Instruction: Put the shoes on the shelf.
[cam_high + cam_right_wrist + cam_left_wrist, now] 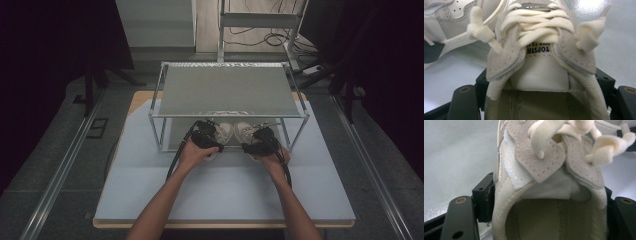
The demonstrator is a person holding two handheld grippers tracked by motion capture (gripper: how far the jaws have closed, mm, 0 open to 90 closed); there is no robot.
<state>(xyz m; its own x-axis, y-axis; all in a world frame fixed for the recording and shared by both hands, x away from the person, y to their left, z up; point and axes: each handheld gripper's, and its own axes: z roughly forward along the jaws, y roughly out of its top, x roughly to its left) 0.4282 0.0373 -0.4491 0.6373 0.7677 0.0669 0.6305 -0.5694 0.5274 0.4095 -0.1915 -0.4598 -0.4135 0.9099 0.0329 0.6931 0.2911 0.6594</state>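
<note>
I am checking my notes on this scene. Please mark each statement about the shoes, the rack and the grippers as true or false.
1. Each gripper is closed on the heel end of a shoe: left gripper on the left shoe, right gripper on the right shoe. True.
2. The shoes lie on top of the rack. False: they are under its top shelf.
3. The shoes are black. False: cream and beige.
4. The shoes have laces. True.
</note>
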